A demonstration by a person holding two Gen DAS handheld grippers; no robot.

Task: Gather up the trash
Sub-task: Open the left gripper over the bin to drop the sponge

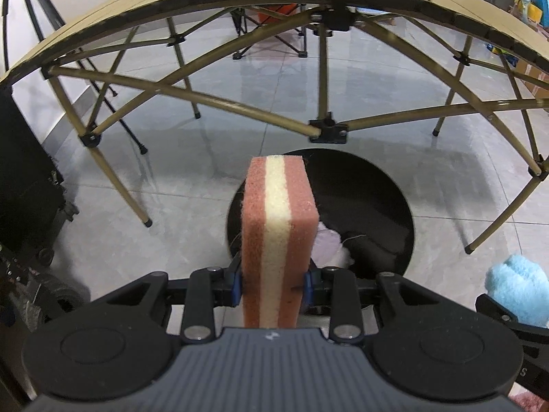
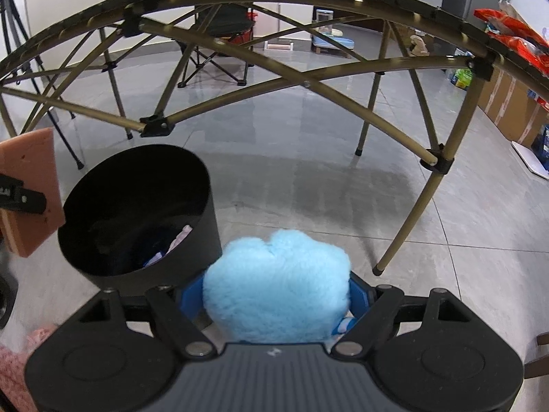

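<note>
Left gripper (image 1: 272, 283) fingers clamp a pink-and-cream striped sponge (image 1: 278, 237) above the black bin (image 1: 387, 206); right gripper (image 2: 276, 304) fingers grip fluffy blue cloth (image 2: 278, 285) beside the bin.

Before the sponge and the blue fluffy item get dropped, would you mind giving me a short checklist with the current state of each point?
1. Left hand-held gripper grips the sponge firmly: ok, both pads press its pink sides.
2. Sponge is over the black bin: ok, the bin mouth lies right behind and below it in the left wrist view.
3. Right hand-held gripper holds the blue fluffy item: ok, held between the blue pads.
4. Fluffy item is over the bin: not ok, the bin sits to its left.
5. Bin has room: ok, only some pale scraps at the bottom.
6. Bin stands upright on the floor: ok.
</note>
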